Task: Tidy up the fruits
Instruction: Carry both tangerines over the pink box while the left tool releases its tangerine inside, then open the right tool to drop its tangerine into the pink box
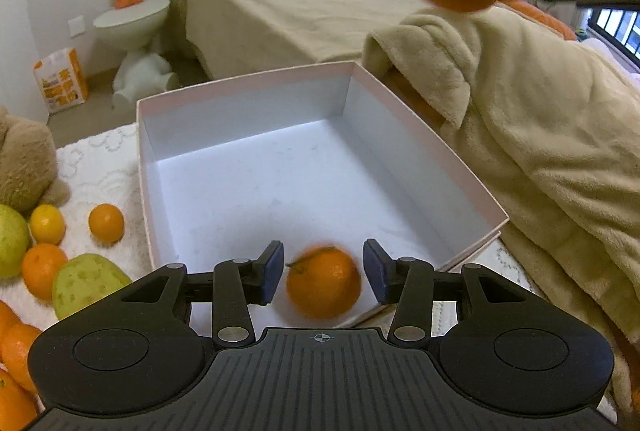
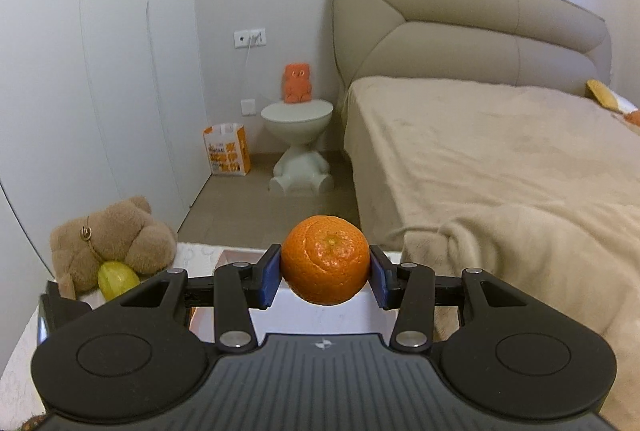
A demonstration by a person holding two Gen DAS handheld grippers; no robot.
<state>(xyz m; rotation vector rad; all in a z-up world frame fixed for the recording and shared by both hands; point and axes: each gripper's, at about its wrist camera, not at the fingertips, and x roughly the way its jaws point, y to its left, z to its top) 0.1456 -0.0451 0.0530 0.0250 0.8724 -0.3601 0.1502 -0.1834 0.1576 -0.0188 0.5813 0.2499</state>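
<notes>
One tangerine (image 1: 323,283) lying in box (image 1: 472,187); left tool (image 1: 323,279) spread; right tool (image 2: 325,273) pinching second tangerine (image 2: 325,259); fruit pile (image 1: 60,263), frame lower left, awaiting sorting.

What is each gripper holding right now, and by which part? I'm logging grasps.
The right gripper holds an orange by its two sides. The left gripper is open and holds nothing; another orange lies loose in the box.

White box (image 1: 436,167) open on top; floor bare except one orange (image 1: 323,283) at near wall, between the spread fingers of left hand-held gripper (image 1: 323,277). Beige blanket (image 1: 540,135) crowds box's right wall. Loose fruit pile (image 1: 60,255) and teddy bear (image 1: 24,163) block left side. Right hand-held gripper (image 2: 325,273), clamping another orange (image 2: 325,259), hangs above far right corner.
</notes>
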